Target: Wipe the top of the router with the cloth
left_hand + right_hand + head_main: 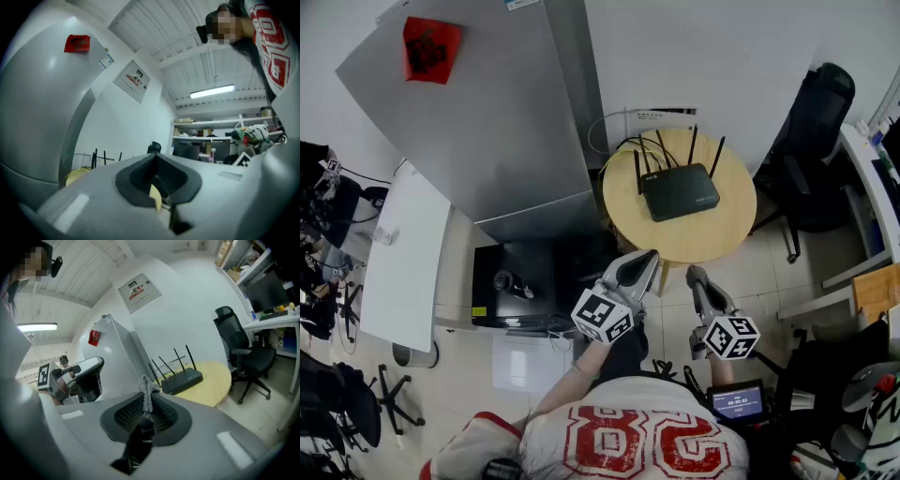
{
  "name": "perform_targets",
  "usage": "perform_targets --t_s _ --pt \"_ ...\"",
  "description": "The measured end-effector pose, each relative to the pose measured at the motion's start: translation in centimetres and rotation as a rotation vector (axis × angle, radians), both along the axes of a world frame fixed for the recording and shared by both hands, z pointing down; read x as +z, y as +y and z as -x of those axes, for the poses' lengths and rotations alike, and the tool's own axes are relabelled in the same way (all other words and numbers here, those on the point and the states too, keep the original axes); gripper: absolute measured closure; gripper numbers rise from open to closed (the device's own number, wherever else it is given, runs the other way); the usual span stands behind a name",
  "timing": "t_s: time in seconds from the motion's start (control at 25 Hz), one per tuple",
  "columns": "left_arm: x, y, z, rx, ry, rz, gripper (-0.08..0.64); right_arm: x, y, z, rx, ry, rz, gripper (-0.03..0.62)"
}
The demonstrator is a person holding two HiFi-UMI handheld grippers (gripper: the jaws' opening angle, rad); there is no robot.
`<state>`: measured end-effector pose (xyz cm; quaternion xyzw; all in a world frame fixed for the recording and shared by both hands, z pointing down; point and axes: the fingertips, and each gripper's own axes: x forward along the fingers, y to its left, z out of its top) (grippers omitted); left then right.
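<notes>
The approach is in hand and wiping has not begun. The right gripper [146,404] has its jaws closed on a strip of grey woven cloth [146,389] that sticks up past them. The black four-antenna router [182,379] lies ahead of those jaws, well apart, on the round pale wooden bench [213,385]. The left gripper [157,180] has its jaws together, apparently empty. The next move likely calls for carrying the cloth forward and down onto the router's top, clear of the antennas.

Round wooden table [724,228], grey fridge [487,122], black office chair [817,131], white wall [694,56]
</notes>
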<state>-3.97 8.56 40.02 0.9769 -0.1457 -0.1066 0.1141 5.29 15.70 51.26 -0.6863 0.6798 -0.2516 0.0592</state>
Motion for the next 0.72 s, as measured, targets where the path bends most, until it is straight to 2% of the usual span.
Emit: perform_targets --t_s 0.12,0.24,0.52,0.72 --pt "-0.7 -4.9 -1.5 0.021 -0.016 -0.025 0.561 -1.9 -5.5 -1.2 0.005 0.017 -0.039 0.551" --pt "-1.9 -9.2 -2.9 0.017 -0.007 -0.039 0.561 -2.9 -10.5 -2.1 -0.032 0.052 -0.057 0.551" --pt "0.8 -12.8 -2.3 -0.041 -0.031 0.071 0.561 0.6 -16.2 -2.9 -0.143 0.074 0.065 0.551" --pt "1.3 -16.5 -1.8 -0.156 -0.034 0.088 0.561 2.2 -21.5 -4.4 -0.255 0.104 0.117 0.551"
